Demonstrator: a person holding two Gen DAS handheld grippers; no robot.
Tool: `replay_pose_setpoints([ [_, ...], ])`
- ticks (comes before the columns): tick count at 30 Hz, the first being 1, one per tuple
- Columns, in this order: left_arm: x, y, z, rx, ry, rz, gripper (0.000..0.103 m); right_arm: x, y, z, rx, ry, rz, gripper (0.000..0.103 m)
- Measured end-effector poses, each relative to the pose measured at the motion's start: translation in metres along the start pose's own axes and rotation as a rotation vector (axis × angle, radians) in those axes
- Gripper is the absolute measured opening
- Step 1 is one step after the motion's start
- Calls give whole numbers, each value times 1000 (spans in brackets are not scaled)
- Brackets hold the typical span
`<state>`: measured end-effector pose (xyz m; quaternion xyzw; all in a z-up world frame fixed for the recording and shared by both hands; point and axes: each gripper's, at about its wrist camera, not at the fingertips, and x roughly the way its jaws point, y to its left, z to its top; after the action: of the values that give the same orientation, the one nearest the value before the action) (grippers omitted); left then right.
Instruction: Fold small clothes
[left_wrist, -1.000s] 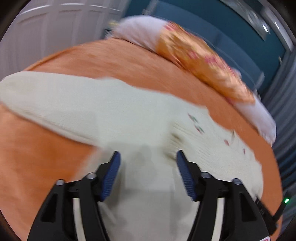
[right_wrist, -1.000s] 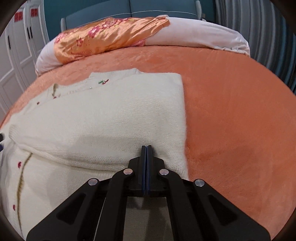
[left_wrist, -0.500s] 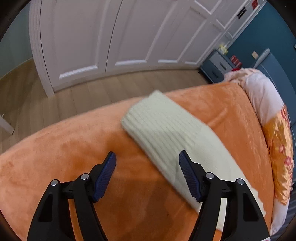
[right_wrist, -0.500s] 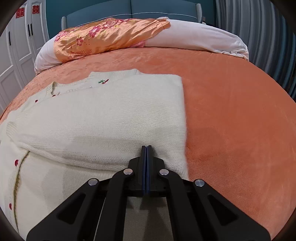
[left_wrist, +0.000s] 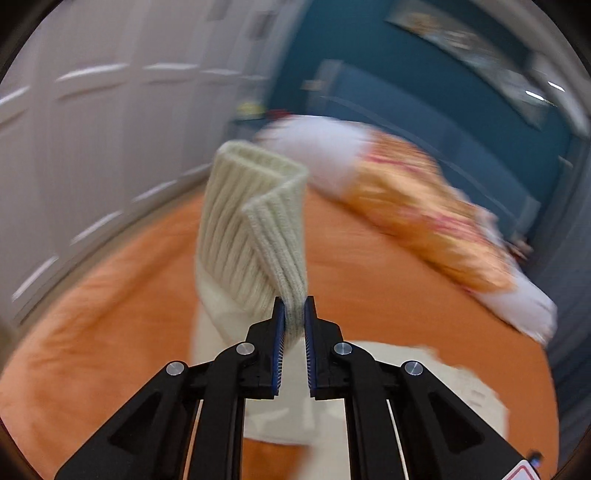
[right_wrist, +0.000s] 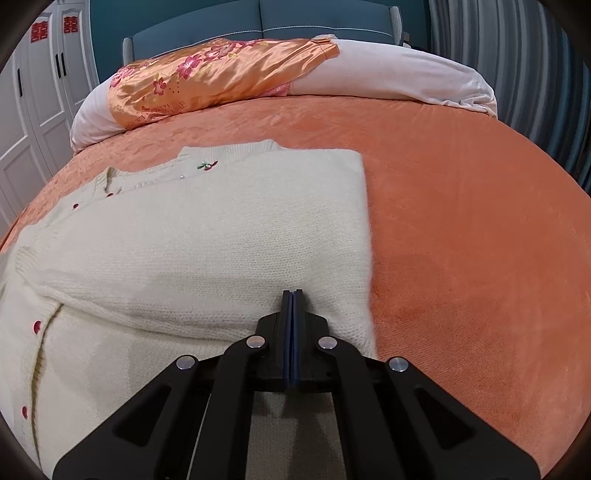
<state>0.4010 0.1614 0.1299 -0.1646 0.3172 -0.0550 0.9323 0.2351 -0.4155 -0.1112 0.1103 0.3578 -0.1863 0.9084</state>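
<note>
Looking along my left gripper (left_wrist: 294, 314), I see its blue-padded fingers (left_wrist: 279, 332) clamped on the ribbed cuff (left_wrist: 255, 229) of the cream sweater's sleeve, with the knit pinched between the pads. The cuff stands up in front of the camera, folded on itself, lifted clear of the orange bedspread (left_wrist: 122, 314). Below the fingers, more cream knit lies on the bed, though it is blurred. Farther off, a white bolster (left_wrist: 325, 147) with an orange floral cover (left_wrist: 424, 206) runs along the head of the bed, against a teal headboard (left_wrist: 424, 110). White wardrobe doors (left_wrist: 92, 129) fill the left side; the whole background is smeared.

Along my right gripper (right_wrist: 292, 295), the fingers are pressed together, pad against pad, with nothing visible between them. Their tips rest low over the sweater (right_wrist: 203, 240), near its right folded edge. The sweater lies flat on the orange bedspread (right_wrist: 461, 240), one side already folded over the front; its neckline points toward the bolster (right_wrist: 406, 77). Red buttons (right_wrist: 37, 326) line the placket at the lower left, and a small embroidered sprig (right_wrist: 207, 166) sits near the collar. The orange floral cover (right_wrist: 221, 74) is draped over the bolster's left half.
</note>
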Motion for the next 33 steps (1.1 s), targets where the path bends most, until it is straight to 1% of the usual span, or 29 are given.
replay_pose_setpoints([
  [1, 4, -27, -7, 25, 13, -42, 7, 0, -1, 0, 3, 0, 3, 0],
  [3, 16, -84, -28, 64, 68, -144, 7, 0, -2, 0, 9, 0, 10, 0],
  [4, 26, -116, -46, 88, 112, -192, 7, -1, -2, 0, 11, 0, 13, 0],
  [6, 48, -164, -85, 133, 193, -239, 7, -1, -3, 0, 18, -1, 20, 0],
  [7, 58, -181, -104, 147, 234, -245, 8, -1, -3, 0, 21, -1, 24, 0],
  [8, 72, -199, -131, 161, 286, -245, 8, -1, -5, 0, 26, -1, 30, 0],
  [9, 83, -210, -154, 173, 334, -233, 9, -1, -5, 0, 31, -1, 35, 0],
  [10, 94, -218, -179, 177, 387, -229, 10, -2, -6, 0, 36, -1, 41, 0],
  [12, 104, -222, -211, 174, 440, -227, 16, -2, -9, 0, 47, -3, 55, 0],
  [14, 97, -218, -230, 164, 429, -224, 21, -1, -11, 0, 57, -4, 68, 0],
  [15, 91, -214, -233, 149, 420, -236, 28, -1, -12, 0, 63, -6, 75, 0],
  [16, 84, -208, -231, 127, 407, -244, 38, -1, -13, -1, 68, -7, 82, 0],
  [18, 76, -200, -225, 99, 374, -225, 46, -1, -15, -1, 77, -9, 93, 0],
  [19, 71, -189, -218, 75, 348, -216, 52, -2, -15, -1, 79, -9, 96, 0],
  [20, 65, -179, -217, 54, 331, -203, 55, -2, -15, -1, 80, -9, 97, 0],
  [22, 59, -148, -205, -18, 300, -164, 58, -2, -16, 0, 87, -5, 106, 0],
  [23, 60, -135, -201, -43, 299, -144, 58, -2, -17, 1, 92, 2, 113, 0],
  [25, 67, -104, -190, -101, 311, -80, 58, -6, -21, 6, 115, 21, 142, 0],
  [27, 67, -75, -178, -155, 303, -45, 58, -19, -22, 14, 141, 36, 166, 2],
  [28, 67, -59, -170, -173, 296, -25, 58, -27, -22, 17, 159, 33, 191, 14],
  [29, 66, -46, -164, -187, 291, -4, 58, -38, -18, 22, 183, 26, 231, 23],
  [30, 66, -35, -160, -202, 283, 15, 58, -43, -13, 26, 185, 25, 257, 39],
  [31, 67, -23, -155, -215, 278, 40, 58, -49, -5, 31, 177, 29, 288, 46],
  [32, 69, -15, -151, -231, 277, 58, 58, -50, 2, 34, 165, 40, 298, 47],
  [33, 70, -8, -149, -246, 277, 64, 58, -49, 14, 39, 148, 70, 317, 48],
])
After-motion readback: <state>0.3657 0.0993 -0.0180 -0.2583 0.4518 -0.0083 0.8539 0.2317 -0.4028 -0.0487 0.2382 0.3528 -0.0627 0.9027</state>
